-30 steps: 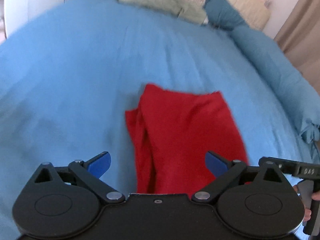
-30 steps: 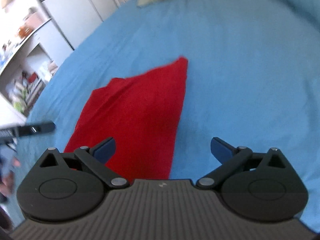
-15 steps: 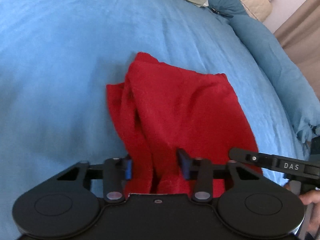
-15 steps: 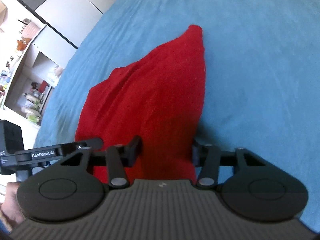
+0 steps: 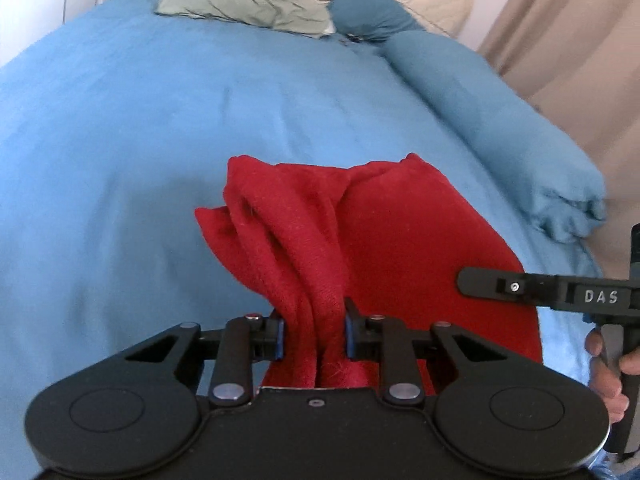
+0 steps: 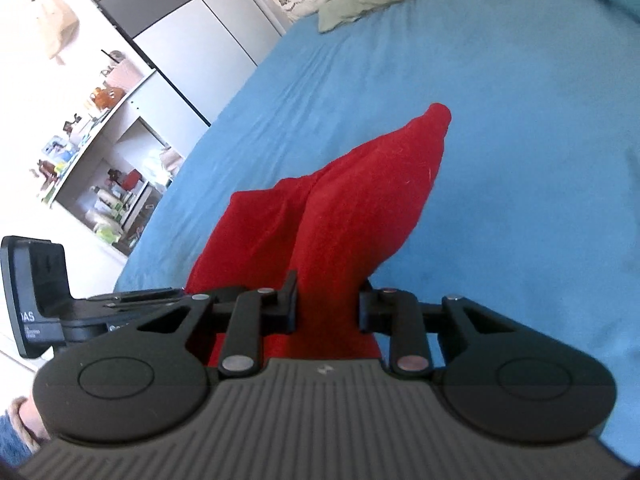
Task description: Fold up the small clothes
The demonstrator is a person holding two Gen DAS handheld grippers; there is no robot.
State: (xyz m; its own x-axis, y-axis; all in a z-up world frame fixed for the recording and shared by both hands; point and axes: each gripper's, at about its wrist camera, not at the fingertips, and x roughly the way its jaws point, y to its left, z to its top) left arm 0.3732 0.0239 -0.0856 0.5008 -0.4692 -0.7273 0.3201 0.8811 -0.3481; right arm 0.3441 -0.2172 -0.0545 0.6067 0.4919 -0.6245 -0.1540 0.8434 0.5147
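Here, the red cloth (image 5: 400,248) lies on the blue bed (image 5: 120,140), its near edge lifted and bunched while the far part rests on the bedding. It looks light, soft and limp, a fuzzy knit that should sag wherever it hangs free and is unlikely to slip from the pads. You hold it at two places along that near edge. Your left gripper (image 5: 313,334) has its fingers drawn in narrow on a thick gather of folds, so several layers are pinched together. Your right gripper (image 6: 327,304) is likewise clamped on the cloth, and from it the fabric rises in a ridge to a pointed far corner (image 6: 438,114).

Judging by the bunching, clean corners would serve you better than gathered middles: a fold made from this grip will likely carry wrinkles. If you carry the near edge over toward the far edge, keep both grippers level so the cloth does not twist.

Beyond the cloth, a green pillow (image 5: 244,10) and a blue bolster (image 5: 480,104) lie at the far end of the bed; shelves (image 6: 100,152) stand off to the cloth's left.
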